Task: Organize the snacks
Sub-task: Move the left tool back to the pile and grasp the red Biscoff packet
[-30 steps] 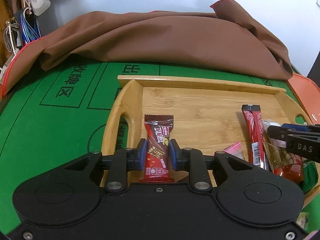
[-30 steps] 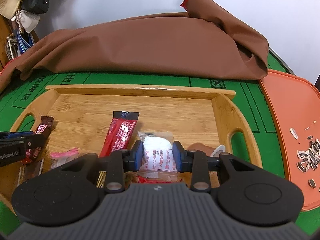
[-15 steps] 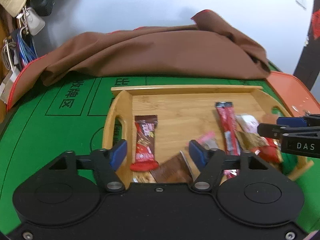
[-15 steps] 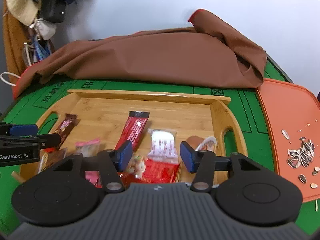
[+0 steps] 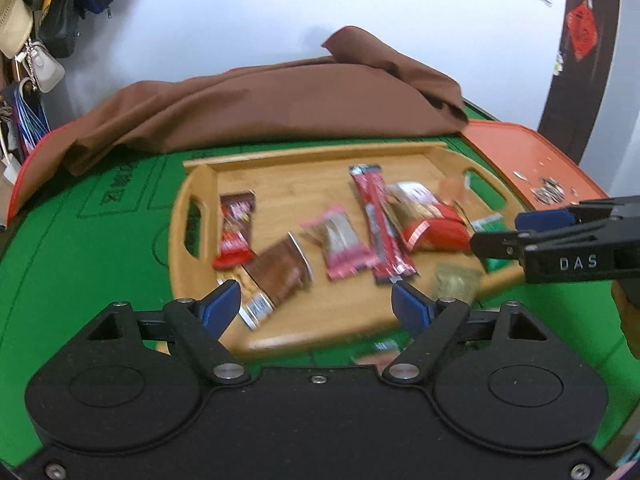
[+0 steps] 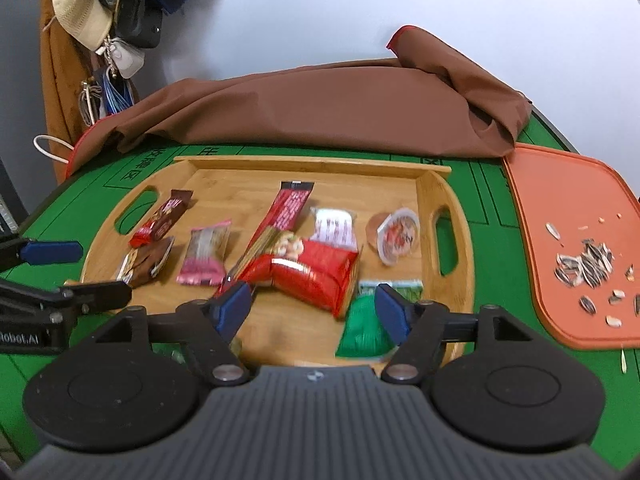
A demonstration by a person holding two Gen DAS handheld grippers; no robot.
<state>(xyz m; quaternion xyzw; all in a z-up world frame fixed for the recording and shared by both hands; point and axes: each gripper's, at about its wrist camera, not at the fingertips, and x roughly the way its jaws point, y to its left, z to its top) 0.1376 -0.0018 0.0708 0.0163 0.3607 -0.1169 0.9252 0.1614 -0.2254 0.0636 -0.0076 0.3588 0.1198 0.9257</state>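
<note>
While the snacks lie in the wooden tray [image 6: 446,220] on the green table [image 5: 80,248], both grippers hang over its near edge. The left gripper [image 5: 316,304] has just been opening its jaws, and nothing is between them. The right gripper [image 6: 312,306] has just been opening too and holds nothing. The chocolate bar [image 5: 236,226] lies beside the left handle, and the white packet [image 6: 335,227] is near the red bag [image 6: 316,272].

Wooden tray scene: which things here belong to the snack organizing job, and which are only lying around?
Part of the job:
wooden tray
long red stick pack
red snack bag
pink candy
chocolate bar
jelly cup

Only lying around:
brown cloth
orange board with sunflower seeds
hanging bags
</note>
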